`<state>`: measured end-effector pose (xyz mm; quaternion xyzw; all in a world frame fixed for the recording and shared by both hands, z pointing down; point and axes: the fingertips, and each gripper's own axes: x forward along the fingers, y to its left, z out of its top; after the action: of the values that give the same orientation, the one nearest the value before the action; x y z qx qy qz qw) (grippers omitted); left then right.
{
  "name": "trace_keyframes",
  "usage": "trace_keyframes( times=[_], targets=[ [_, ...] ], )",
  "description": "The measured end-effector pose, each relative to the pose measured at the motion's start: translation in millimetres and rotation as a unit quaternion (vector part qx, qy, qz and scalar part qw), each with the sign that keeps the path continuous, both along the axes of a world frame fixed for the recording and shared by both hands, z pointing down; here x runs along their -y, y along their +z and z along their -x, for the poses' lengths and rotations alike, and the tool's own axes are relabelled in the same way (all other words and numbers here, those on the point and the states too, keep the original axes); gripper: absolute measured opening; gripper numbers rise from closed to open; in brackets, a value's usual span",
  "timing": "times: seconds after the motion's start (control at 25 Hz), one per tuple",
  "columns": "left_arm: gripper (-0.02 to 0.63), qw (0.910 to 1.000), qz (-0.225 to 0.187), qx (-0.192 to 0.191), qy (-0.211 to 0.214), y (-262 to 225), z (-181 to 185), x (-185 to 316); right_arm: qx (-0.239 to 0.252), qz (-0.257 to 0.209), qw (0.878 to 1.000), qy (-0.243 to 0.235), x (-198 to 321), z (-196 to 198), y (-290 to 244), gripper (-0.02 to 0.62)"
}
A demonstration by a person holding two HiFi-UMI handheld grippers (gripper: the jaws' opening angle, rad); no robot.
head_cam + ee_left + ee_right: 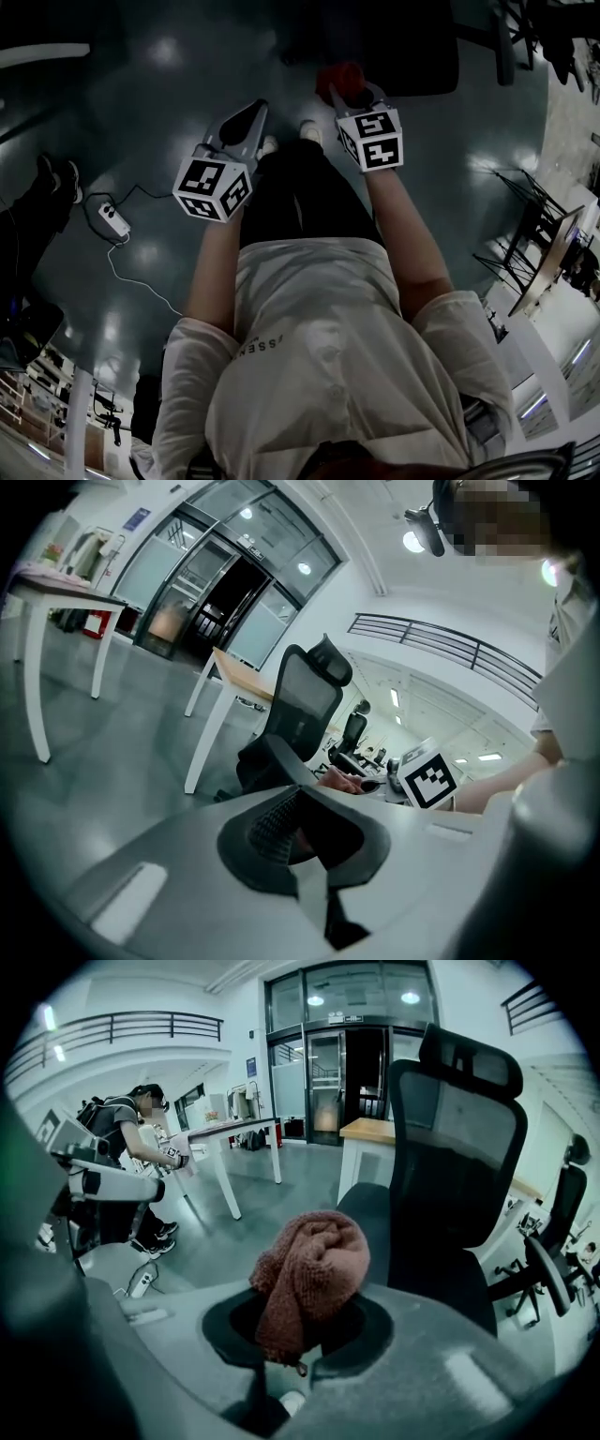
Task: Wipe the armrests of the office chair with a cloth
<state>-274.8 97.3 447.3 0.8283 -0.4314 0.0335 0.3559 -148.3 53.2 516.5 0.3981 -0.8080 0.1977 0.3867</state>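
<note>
**Head view.** The office chair [412,47] is cut off by the top edge and lies in shadow, so its armrests cannot be told apart. The cloth [345,75] shows only as a red patch, and its near part is hidden behind the right gripper [354,96].

**Right gripper view.** The lower end of the cloth [314,1274] sinks into the dark hollow between the jaws and covers their pads. The gripper body hides the chair's base. A second chair [567,1204] is cut off at the right edge.

**Left gripper view.** The left gripper [309,841] hides the seat and base of the office chair [300,710]. The cloth [342,780] is too small to show its folds.
</note>
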Motion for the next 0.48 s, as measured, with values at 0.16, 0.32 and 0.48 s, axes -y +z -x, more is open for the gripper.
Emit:
trace_keyframes(
  times=[0.16,0.32,0.48],
  targets=[
    [0.017,0.9999,-0.014,0.009,0.001,-8.8,-2.6,-2.2,0.002,0.001,1.000,0.001,-8.8,-8.1,-6.5,0.051],
    [0.017,0.9991,-0.033,0.026,-0.010,-23.6,-16.9,1.2,0.022,-0.013,1.000,-0.003,-13.3,-27.7,-24.6,0.051],
    [0.017,0.9970,-0.057,0.051,-0.009,-37.0,-53.1,-9.7,0.061,-0.037,0.997,0.000,-22.5,-61.6,-40.9,0.051]
  ],
)
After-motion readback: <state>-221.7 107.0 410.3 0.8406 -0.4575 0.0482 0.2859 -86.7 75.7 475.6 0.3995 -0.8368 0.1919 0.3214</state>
